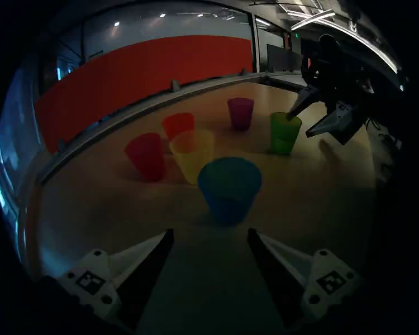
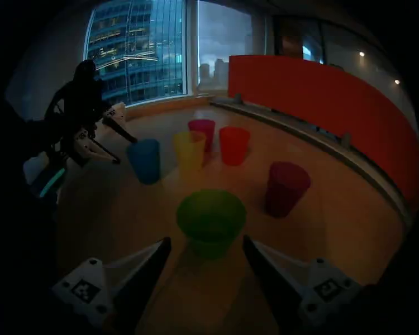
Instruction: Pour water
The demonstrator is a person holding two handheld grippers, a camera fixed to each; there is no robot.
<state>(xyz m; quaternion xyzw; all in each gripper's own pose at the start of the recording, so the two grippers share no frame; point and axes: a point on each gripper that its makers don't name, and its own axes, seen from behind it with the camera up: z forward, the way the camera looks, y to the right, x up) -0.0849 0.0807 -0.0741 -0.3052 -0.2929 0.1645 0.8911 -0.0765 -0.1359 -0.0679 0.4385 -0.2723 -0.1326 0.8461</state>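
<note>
Your left tongs [image 1: 209,231] are spread wide and hold nothing. The blue cup [image 1: 229,190] stands upright just ahead of the tips, in line with the gap but not touching either finger. Your right tongs [image 2: 205,240] are just as open and empty, with the green cup [image 2: 210,220] upright right at the mouth of the gap.

Both cups look like thin, see-through plastic, so expect them to be light, a little slick, and soft in the wall. A hard squeeze would likely buckle one, and a nudge could slide it across the table [image 1: 299,195]. In this dim light you cannot tell whether either cup holds water, so treat each as possibly full.

Take hold around the middle of the wall, below the rim, one finger on each side, and close gently.

Behind the blue cup stand the yellow cup [image 1: 193,153], red cup [image 1: 146,156], orange cup [image 1: 177,124] and purple cup [image 1: 241,113], set close together. Keep your fingers clear of them.
</note>
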